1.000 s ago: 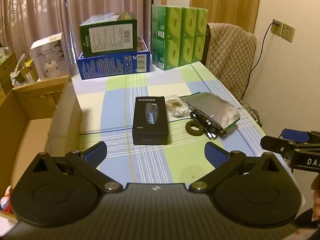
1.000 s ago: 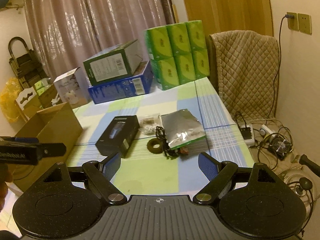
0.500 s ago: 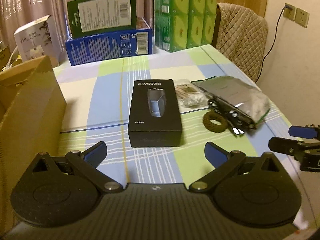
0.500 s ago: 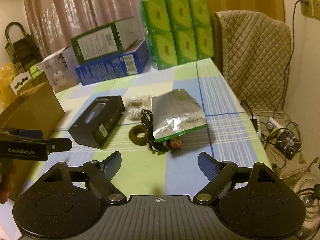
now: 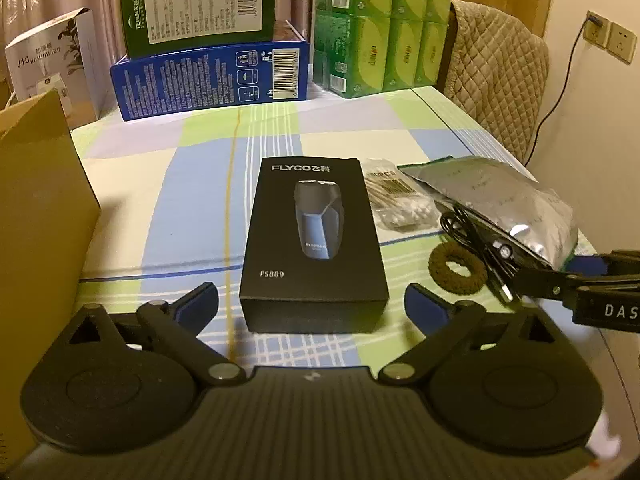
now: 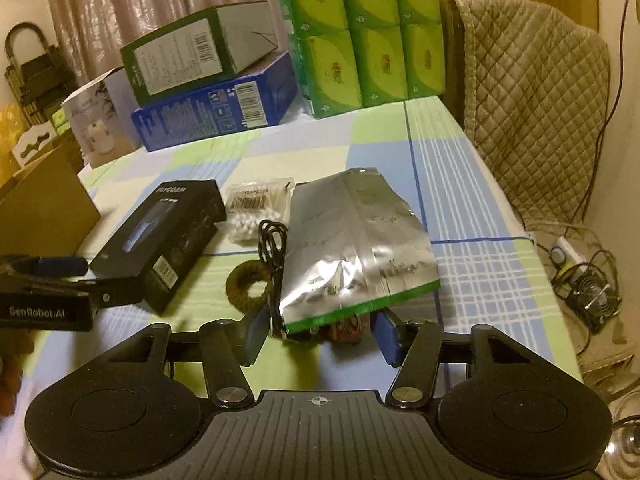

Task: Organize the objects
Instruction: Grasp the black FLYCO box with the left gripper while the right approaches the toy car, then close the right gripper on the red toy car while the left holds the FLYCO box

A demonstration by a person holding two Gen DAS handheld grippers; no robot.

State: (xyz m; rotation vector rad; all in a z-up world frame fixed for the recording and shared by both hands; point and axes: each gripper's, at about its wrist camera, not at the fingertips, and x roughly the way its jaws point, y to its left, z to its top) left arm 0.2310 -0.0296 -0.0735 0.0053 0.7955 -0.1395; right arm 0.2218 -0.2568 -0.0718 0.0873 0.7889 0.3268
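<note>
- Black box [image 5: 315, 236] reads "FLYCO" and "FS889", razor picture on top; lies flat mid-bench, straight ahead of left gripper [image 5: 311, 306], just beyond its tips.
- Left fingers [image 5: 198, 304] spread wide, holding nothing.
- Right gripper [image 6: 320, 334] body reads "DAS" in left view; left gripper body reads "GenRobot.AI" in right view.
- Right fingers [image 6: 256, 330] apart, either side of near edge of silver pouch [image 6: 352, 248]; contact unclear.
- Cotton swab bag [image 5: 394, 200] between box and pouch; black cable [image 6: 274, 252] and brown hair tie [image 6: 246, 284] beside pouch.
- Bench [image 5: 180, 184] has blue-green-white check cloth; white box [image 5: 52, 64] reads "J10"; cardboard box [image 5: 38, 216] at left; curtains, quilted chair [image 6: 536, 92].
- Versus 0.5 s ago: both grippers closer in; right fingers narrower, now at pouch edge.
</note>
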